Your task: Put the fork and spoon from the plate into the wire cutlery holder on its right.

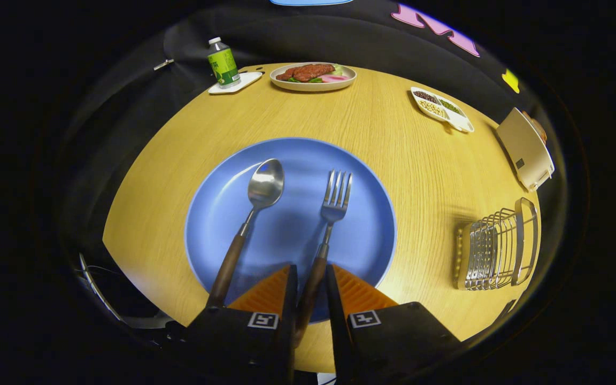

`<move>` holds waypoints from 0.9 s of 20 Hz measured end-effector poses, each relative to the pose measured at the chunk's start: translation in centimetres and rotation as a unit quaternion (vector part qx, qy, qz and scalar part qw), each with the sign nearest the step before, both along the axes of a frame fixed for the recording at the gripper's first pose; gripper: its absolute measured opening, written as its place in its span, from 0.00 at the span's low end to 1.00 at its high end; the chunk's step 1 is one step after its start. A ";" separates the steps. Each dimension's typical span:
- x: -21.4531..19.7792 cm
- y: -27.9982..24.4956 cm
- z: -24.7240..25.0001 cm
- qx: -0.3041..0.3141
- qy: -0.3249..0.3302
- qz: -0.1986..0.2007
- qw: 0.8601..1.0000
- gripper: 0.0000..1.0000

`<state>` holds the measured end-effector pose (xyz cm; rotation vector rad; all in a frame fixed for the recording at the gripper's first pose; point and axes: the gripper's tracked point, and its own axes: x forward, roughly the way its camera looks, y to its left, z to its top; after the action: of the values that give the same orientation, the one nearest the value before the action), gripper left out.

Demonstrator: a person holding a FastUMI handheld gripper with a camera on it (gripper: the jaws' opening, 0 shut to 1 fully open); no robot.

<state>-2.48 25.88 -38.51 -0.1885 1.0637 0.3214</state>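
Observation:
A blue plate lies on the round wooden table just ahead of my fingers. On it rest a spoon to the left and a fork to the right, both with dark wooden handles pointing back toward me. My gripper stands over the plate's near rim. Its fingers are drawn in close on either side of the fork's handle and grip it. The spoon's handle passes just left of the left finger. The wire cutlery holder stands to the right of the plate, near the table's edge.
Across the table sit a green bottle on a white coaster, a plate of food and a divided white dish of beans. A cream toaster stands beyond the holder. Bare wood separates plate and holder.

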 end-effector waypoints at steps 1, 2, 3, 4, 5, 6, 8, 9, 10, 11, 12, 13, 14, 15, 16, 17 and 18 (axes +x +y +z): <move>0.1 -0.3 -0.4 -0.007 0.005 -0.004 1.000 0.33; 0.2 -0.5 -0.2 -0.010 0.008 -0.010 1.000 0.27; 0.0 -0.3 -0.1 -0.007 0.017 -0.011 1.000 0.21; 0.0 -0.2 -0.1 -0.003 0.023 -0.006 1.000 0.15; -0.1 -0.3 -0.2 0.000 0.026 -0.003 1.000 0.14; -0.2 -0.2 -0.1 0.005 0.033 0.002 0.999 0.12; -0.3 -0.1 0.1 0.019 0.043 0.007 0.999 0.09; -0.5 0.1 0.4 0.031 0.049 0.009 0.998 0.09; -0.3 0.1 0.9 0.037 0.046 0.009 0.998 0.09; -0.2 0.0 1.5 0.043 0.044 0.013 0.998 0.09; -0.3 -0.1 2.3 0.048 0.041 0.021 0.998 0.09; -0.5 -0.3 3.3 0.051 0.038 0.030 0.998 0.09; -0.7 -0.8 4.3 0.051 0.035 0.041 0.997 0.09; -1.0 -1.4 5.3 0.049 0.031 0.054 0.997 0.09; -1.2 -2.2 6.5 0.046 0.026 0.064 0.997 0.09; -1.4 -3.2 7.5 0.043 0.022 0.072 0.996 0.09; -1.5 -4.2 8.5 0.042 0.021 0.076 0.996 0.09</move>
<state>-4.02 21.64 -30.03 -0.1880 1.0784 0.5079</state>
